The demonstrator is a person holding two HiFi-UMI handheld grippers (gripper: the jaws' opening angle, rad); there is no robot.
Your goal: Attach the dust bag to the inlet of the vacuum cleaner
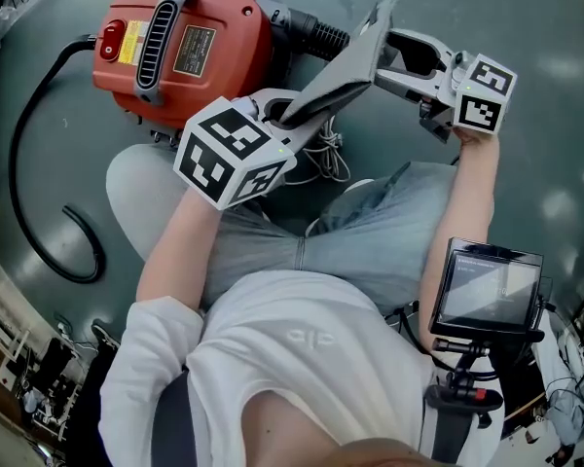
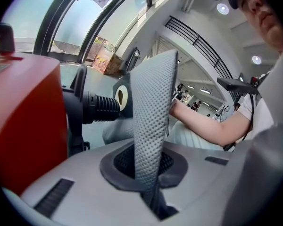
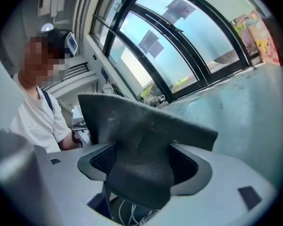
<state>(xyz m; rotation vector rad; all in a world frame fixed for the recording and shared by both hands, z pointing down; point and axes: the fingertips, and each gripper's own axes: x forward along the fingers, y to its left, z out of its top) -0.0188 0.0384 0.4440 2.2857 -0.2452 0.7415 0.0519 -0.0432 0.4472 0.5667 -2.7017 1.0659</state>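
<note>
A grey mesh dust bag (image 1: pixel 341 78) hangs stretched between my two grippers above the person's lap. My left gripper (image 1: pixel 284 117) is shut on its near end, and in the left gripper view the bag (image 2: pixel 153 112) rises from the closed jaws (image 2: pixel 151 192). My right gripper (image 1: pixel 401 58) stands open; the bag's other end (image 3: pixel 141 140) lies loose between its wide-spread jaws (image 3: pixel 141 178). The red vacuum cleaner (image 1: pixel 180 47) sits on the floor beyond my left gripper, its black ribbed inlet (image 1: pixel 316 35) pointing right. That inlet (image 2: pixel 101 108) and the red body (image 2: pixel 23 121) also show left of the bag.
A black power cord (image 1: pixel 34 202) curls over the floor at the left. White cables (image 1: pixel 326 154) lie by the knees. A screen on a stand (image 1: pixel 489 285) is at the lower right. Cluttered gear (image 1: pixel 24 358) fills the lower left corner.
</note>
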